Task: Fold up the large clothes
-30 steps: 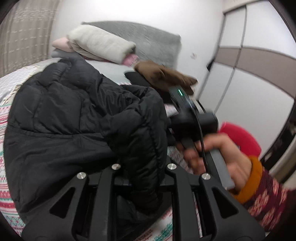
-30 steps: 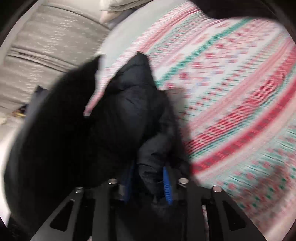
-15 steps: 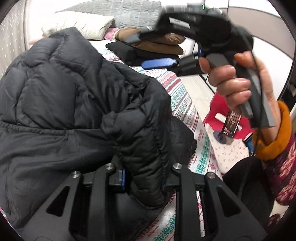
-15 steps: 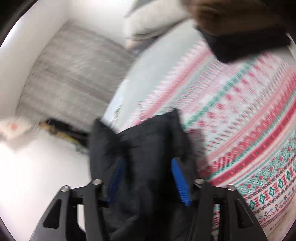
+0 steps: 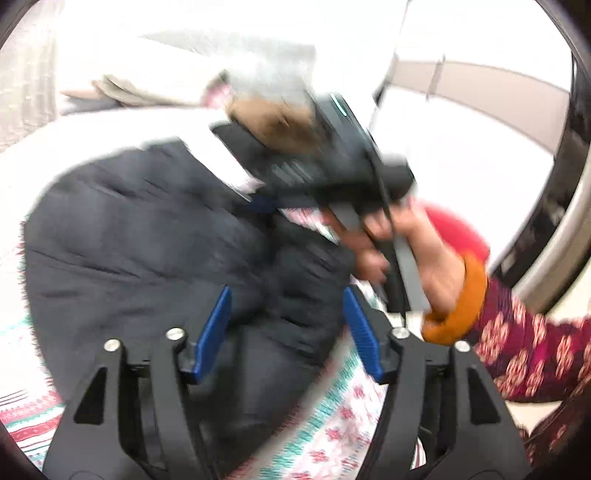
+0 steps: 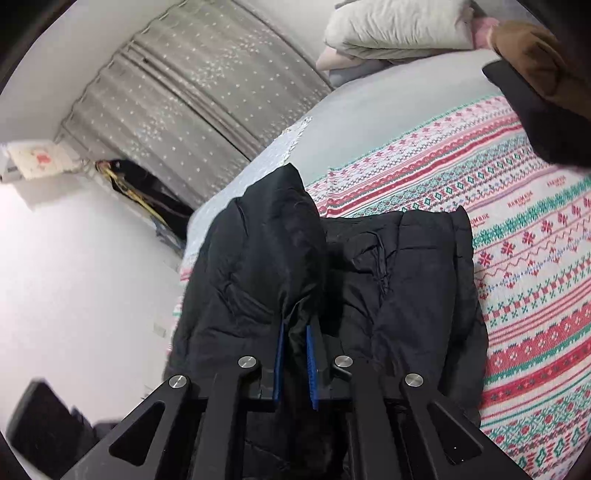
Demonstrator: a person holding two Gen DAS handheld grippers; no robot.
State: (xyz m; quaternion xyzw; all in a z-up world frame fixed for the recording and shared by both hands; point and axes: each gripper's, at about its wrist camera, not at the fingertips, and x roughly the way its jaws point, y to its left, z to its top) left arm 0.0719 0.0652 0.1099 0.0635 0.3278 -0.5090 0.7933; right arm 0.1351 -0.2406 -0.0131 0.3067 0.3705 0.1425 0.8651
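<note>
My right gripper (image 6: 295, 363) pinches a fold of the black puffer jacket (image 6: 406, 280); my left gripper (image 5: 286, 332) gapes wide over it, gripping nothing. The jacket lies heaped on the patterned bedspread (image 6: 535, 258), and I judge it soft, bulky, slippery; hems grip best. Folded clothes (image 6: 535, 92) crowd the bed's far side.

Ahead of your tool, the bed (image 6: 369, 110) carries a patterned blanket (image 6: 517, 229); the black jacket (image 6: 406, 277) lies on it, pillows (image 6: 399, 29) beyond.
</note>
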